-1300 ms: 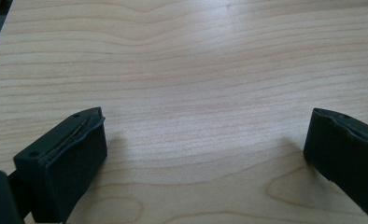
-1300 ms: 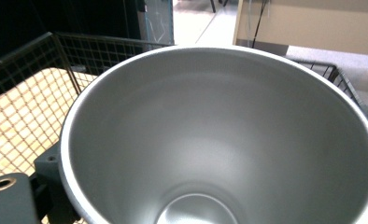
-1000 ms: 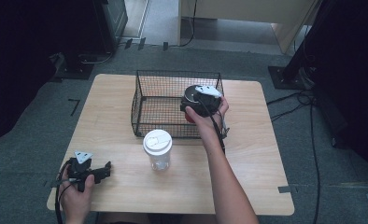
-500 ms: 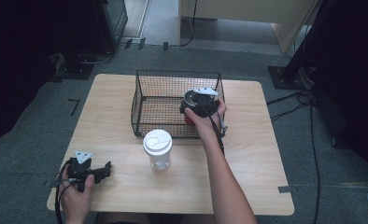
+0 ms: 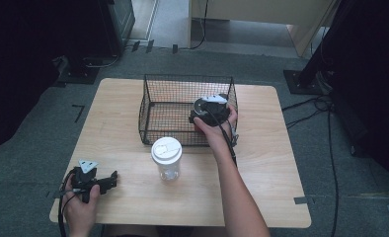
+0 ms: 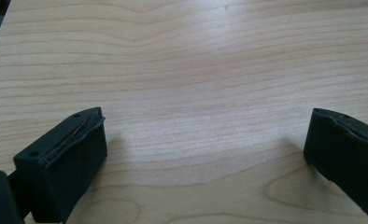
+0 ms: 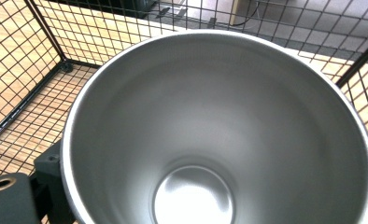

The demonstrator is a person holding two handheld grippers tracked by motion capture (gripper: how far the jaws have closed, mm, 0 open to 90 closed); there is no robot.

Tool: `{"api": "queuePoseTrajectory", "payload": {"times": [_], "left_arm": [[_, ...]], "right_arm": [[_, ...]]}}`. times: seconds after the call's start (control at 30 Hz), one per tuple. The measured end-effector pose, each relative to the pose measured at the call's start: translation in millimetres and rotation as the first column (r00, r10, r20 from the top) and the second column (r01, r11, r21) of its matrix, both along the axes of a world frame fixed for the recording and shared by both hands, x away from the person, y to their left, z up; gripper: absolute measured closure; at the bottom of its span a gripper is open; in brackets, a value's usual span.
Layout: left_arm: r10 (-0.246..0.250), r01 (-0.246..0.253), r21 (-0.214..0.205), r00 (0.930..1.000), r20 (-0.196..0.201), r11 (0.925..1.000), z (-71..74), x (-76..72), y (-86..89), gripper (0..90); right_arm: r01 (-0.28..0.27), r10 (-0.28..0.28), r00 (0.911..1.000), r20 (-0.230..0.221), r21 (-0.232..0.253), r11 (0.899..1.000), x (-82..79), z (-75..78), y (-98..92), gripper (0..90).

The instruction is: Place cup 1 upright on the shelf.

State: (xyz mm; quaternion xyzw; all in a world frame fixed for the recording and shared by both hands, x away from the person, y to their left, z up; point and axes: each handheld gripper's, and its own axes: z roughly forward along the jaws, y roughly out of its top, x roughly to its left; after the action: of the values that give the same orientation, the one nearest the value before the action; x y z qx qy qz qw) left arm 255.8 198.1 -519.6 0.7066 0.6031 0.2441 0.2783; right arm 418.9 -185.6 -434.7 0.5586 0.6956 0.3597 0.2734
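At the table's (image 5: 133,103) near left corner, the left hand (image 5: 79,210) rests on the wood with the left gripper (image 5: 111,178) lying level and pointing toward the middle of the table. Its jaws stand wide apart, and the left gripper view shows nothing but bare wood grain between the two black pads (image 6: 72,161), with the table edge at the top left of that view

Just right of it, near the middle of the front half, a clear cup (image 5: 167,158) stands upright with a white lid on top. It sits just in front of the basket's near wall and is well apart from the left gripper

Behind the cup, a black wire basket (image 5: 150,106) stands on the far half of the table, open at the top

Over the basket's right part, the right hand (image 5: 217,129) reaches in from the near side across the rim and holds the right gripper (image 5: 208,109) inside. Something red shows just below that gripper in the high view. The right gripper view looks straight into a steel cup (image 7: 219,135), mouth toward the camera, empty, with the basket's mesh and floor around it. The jaws are closed on the steel cup, one jaw showing at its lower left wall, and the cup is inside the basket
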Motion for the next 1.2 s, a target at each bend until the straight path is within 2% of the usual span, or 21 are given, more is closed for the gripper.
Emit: {"api": "queuePoseTrajectory", "payload": {"times": [0.23, 0.37, 0.43, 0.57, 0.63, 0.67, 0.73, 0.77, 0.83, 0.97, 1.2], "left_arm": [[0.0, 0.0, 0.0, 1.0, 0.0, 1.0, 0.0, 0.0, 0.0, 0.0], [0.0, 0.0, 0.0, 1.0, 0.0, 1.0, 0.0, 0.0, 0.0, 0.0], [0.0, 0.0, 0.0, 1.0, 0.0, 1.0, 0.0, 0.0, 0.0, 0.0], [0.0, 0.0, 0.0, 1.0, 0.0, 1.0, 0.0, 0.0, 0.0, 0.0], [0.0, 0.0, 0.0, 1.0, 0.0, 1.0, 0.0, 0.0, 0.0, 0.0], [0.0, 0.0, 0.0, 1.0, 0.0, 1.0, 0.0, 0.0, 0.0, 0.0], [0.0, 0.0, 0.0, 1.0, 0.0, 1.0, 0.0, 0.0, 0.0, 0.0], [0.0, 0.0, 0.0, 1.0, 0.0, 1.0, 0.0, 0.0, 0.0, 0.0], [0.0, 0.0, 0.0, 1.0, 0.0, 1.0, 0.0, 0.0, 0.0, 0.0], [0.0, 0.0, 0.0, 1.0, 0.0, 1.0, 0.0, 0.0, 0.0, 0.0], [0.0, 0.0, 0.0, 1.0, 0.0, 1.0, 0.0, 0.0, 0.0, 0.0]], "right_arm": [[0.012, -0.012, 0.9999, 0.001, 0.001, 1.0, -6.0, -0.1, -1.0, 7.0], [0.003, -0.003, 0.9999, 0.012, -0.031, 1.0, -11.2, 0.7, 2.3, 6.7], [0.023, -0.022, 0.9995, 0.021, -0.058, 0.998, -14.7, 1.3, 4.2, 5.1], [0.027, -0.024, 0.999, 0.039, -0.08, 0.996, -18.3, 1.4, 4.7, 4.2], [0.007, -0.001, 0.9981, 0.062, -0.094, 0.996, -21.8, 0.9, 4.5, 3.2], [0.015, -0.007, 0.9972, 0.074, -0.113, 0.993, -24.4, 0.7, 4.3, 1.1], [0.023, -0.014, 0.9966, 0.082, -0.119, 0.993, -25.6, 1.3, 4.0, 0.0], [0.029, -0.016, 0.9949, 0.1, -0.128, 0.991, -28.9, 3.6, 3.5, 0.0], [0.027, -0.012, 0.9936, 0.112, -0.135, 0.99, -30.7, 4.9, 3.8, 0.0], [0.028, -0.001, 0.9891, 0.147, -0.18, 0.983, -37.1, 8.1, 6.1, 0.0], [0.035, -0.004, 0.9887, 0.15, -0.209, 0.977, -40.7, 5.3, 2.7, 0.0]]}}
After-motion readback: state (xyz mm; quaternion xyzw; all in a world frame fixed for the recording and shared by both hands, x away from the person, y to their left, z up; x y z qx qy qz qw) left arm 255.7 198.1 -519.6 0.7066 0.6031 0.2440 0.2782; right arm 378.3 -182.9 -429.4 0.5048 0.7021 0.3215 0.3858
